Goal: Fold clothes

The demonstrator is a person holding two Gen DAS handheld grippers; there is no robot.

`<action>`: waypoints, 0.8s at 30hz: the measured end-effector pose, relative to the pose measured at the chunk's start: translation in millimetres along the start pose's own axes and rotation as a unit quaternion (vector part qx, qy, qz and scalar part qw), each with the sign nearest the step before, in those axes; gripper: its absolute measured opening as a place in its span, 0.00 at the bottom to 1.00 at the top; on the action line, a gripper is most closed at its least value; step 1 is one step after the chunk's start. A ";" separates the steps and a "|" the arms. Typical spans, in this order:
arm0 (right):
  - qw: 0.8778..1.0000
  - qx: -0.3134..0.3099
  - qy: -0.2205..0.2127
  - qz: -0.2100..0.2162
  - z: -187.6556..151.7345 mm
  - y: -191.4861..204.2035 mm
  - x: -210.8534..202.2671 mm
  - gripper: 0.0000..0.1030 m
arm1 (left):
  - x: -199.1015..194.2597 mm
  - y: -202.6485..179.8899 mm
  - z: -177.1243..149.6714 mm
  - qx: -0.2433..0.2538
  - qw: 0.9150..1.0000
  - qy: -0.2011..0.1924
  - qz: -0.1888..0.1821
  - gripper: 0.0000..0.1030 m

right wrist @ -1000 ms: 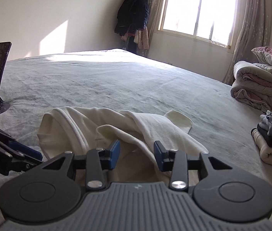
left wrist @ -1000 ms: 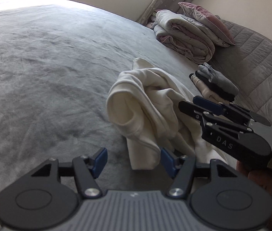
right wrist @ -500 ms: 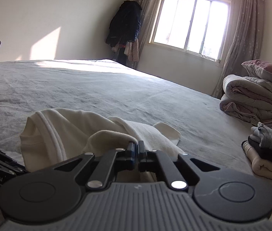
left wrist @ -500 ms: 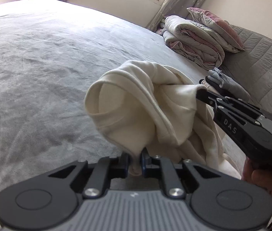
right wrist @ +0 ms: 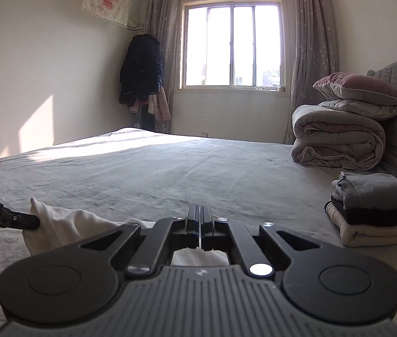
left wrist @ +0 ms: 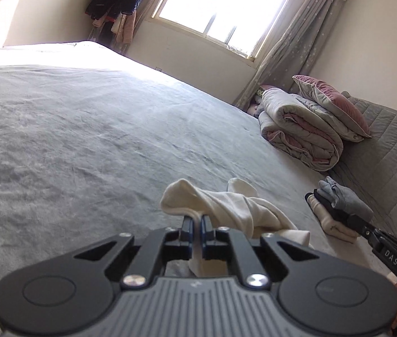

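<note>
- Since a second ago both sets of jaws have closed. My left gripper (left wrist: 196,226), which stood wide beside the crumpled cream knit garment (left wrist: 235,210), now pinches a fold of it between its blue pads.
- My right gripper (right wrist: 199,219) was also apart then; in its own view the jaws are now nearly together, with cream cloth showing just beneath them — so I judge it clamped on an edge, though the pinch itself is hidden.
- Both views have tipped up from the garment toward the window (right wrist: 233,46), and the cloth now hangs from the left jaws rather than lying heaped, so I read the garment as being lifted off the grey bedspread (left wrist: 86,140).
- The garment sits just left of the stack of folded clothes (right wrist: 372,210) — grey on black on cream — with part still trailing on the bedspread.
- What that means: the grasp looks made and this piece is not yet folded. Next I would spread the two corners apart to shake it flat.
- Risk: a thin pinch on bunched knit could slip.
</note>
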State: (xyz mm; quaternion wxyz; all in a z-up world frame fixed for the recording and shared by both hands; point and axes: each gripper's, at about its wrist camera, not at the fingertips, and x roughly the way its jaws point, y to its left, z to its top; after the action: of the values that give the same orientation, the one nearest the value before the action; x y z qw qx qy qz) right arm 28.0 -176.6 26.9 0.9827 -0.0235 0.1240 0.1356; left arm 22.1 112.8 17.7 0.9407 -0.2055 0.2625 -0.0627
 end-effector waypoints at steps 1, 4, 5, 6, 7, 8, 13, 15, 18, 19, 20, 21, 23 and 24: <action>1.000 -0.008 0.007 0.006 -2.6 4.8 0.9 0.12 | 1.3 0.4 -0.8 0.000 1.000 0.003 0.001 0.06; 0.999 -0.035 0.029 0.023 -7.8 18.3 6.2 0.13 | 5.1 2.0 -5.0 0.001 1.000 0.017 0.003 0.06; 0.998 -0.046 0.032 0.027 -9.4 22.2 7.2 0.14 | 6.5 2.6 -6.2 0.002 1.000 0.023 0.003 0.06; 0.997 -0.061 0.036 0.030 -10.9 26.1 8.4 0.17 | 8.7 4.7 -8.3 0.001 0.999 0.032 0.005 0.06; 0.996 -0.075 0.039 0.031 -12.0 29.3 9.5 0.28 | 10.9 6.8 -10.3 -0.001 0.999 0.041 0.007 0.07; 0.994 -0.098 0.042 0.030 -15.0 34.4 10.4 0.39 | 13.1 9.0 -12.4 -0.003 0.999 0.050 0.009 0.08; 0.975 -0.216 0.051 0.015 -33.0 54.0 13.9 0.55 | 22.1 21.1 -21.0 -0.024 0.996 0.084 0.011 0.12; 0.968 -0.242 0.065 0.009 -38.0 56.9 18.2 0.55 | 24.2 24.0 -25.3 -0.025 0.995 0.093 0.014 0.14; 0.979 -0.167 0.106 0.044 -32.0 45.6 24.1 0.55 | 25.5 27.5 -28.9 -0.028 0.994 0.102 0.012 0.14; 0.982 -0.140 0.112 0.054 -29.5 42.3 24.8 0.55 | 25.5 27.9 -29.0 -0.029 0.994 0.104 0.010 0.14; 0.984 -0.117 0.116 0.063 -27.2 39.4 24.8 0.55 | 25.5 28.2 -29.1 -0.029 0.994 0.105 0.009 0.14; 0.986 -0.096 0.120 0.072 -25.3 36.6 24.9 0.55 | 25.8 28.1 -28.6 -0.028 0.994 0.106 0.007 0.14; 0.986 -0.037 0.130 0.098 -22.5 32.1 23.7 0.55 | 27.6 28.2 -30.1 -0.026 0.994 0.110 0.006 0.14; 0.985 -0.011 0.135 0.111 -21.3 30.9 24.0 0.55 | 29.2 28.6 -30.8 -0.025 0.993 0.113 0.005 0.14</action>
State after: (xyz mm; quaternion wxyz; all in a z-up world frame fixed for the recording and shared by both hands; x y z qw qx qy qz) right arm 36.9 -142.3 -0.1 0.9356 -0.0381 0.2558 0.2404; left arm 31.3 121.2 -32.0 0.8997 -0.2196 0.3697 -0.0742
